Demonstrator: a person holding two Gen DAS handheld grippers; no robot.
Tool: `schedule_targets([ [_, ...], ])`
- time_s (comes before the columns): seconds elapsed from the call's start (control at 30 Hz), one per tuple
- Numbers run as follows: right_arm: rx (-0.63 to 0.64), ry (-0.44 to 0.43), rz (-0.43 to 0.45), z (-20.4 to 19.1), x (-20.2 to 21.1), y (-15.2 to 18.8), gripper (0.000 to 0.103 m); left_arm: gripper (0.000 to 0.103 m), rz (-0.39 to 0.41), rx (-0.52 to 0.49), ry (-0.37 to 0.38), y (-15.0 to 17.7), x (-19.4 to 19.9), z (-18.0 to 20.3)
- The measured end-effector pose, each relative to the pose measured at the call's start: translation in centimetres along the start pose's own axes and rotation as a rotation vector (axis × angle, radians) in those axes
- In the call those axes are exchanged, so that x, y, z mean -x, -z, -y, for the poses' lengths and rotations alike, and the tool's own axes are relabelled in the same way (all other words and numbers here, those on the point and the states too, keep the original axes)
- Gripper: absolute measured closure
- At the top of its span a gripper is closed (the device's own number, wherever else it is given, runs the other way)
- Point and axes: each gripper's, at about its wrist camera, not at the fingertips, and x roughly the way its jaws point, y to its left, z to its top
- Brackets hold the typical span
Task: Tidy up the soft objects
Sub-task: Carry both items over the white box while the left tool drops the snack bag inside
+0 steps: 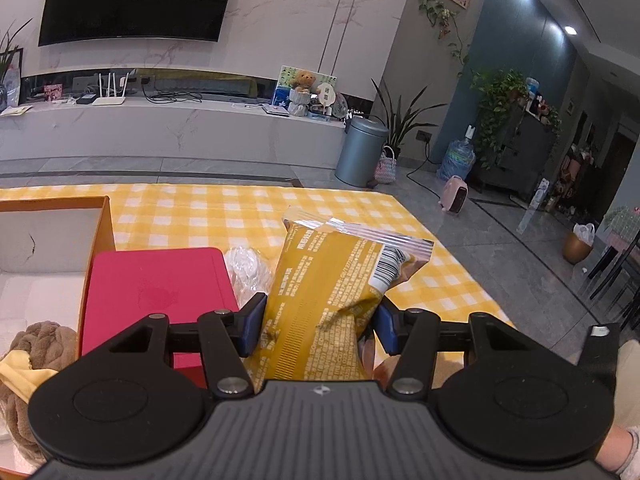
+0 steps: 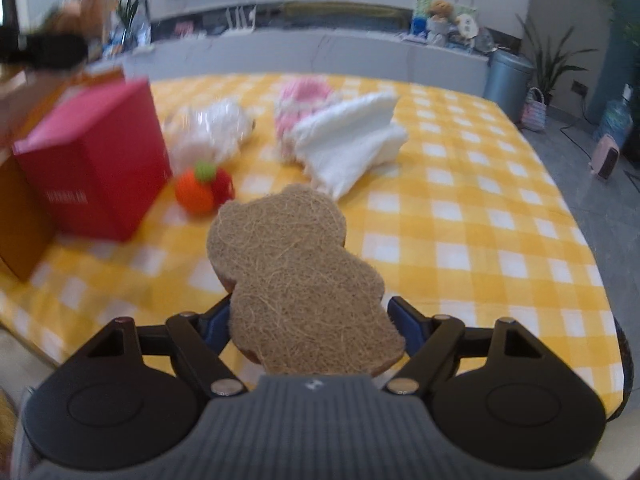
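Left wrist view shows the left gripper (image 1: 318, 326) clamped on a gold snack bag (image 1: 320, 292), held upright just right of the orange box (image 1: 96, 220); carry it left over the rim before releasing. Right gripper (image 2: 310, 326) pinches a bear-shaped sponge (image 2: 296, 276) above the checked cloth (image 2: 460, 220); lift it clear of the red box (image 2: 92, 164).

A table (image 2: 480, 216) in a yellow-and-white checked cloth carried a red box (image 2: 94, 168) just beside an orange box (image 2: 20, 224) at the left. Near the red box lay an orange-and-red knitted toy (image 2: 204, 186), a clear-wrapped white bundle (image 2: 212, 130), a pink-and-white knit (image 2: 300, 98) and a folded white towel (image 2: 352, 140) against it.
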Motion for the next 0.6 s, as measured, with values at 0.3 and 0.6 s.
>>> schedule_targets([
  [0.3,-0.067,-0.001,0.232,-0.9,7.4,-4.7,0.025,0.040,0.060,-0.005,0.075,-2.7,3.7,0.8],
  [0.6,-0.180,-0.098,0.360,-4.5,13.1,-10.2,0.025,0.040,0.143,0.008,0.064,-6.0,8.7,-1.8],
])
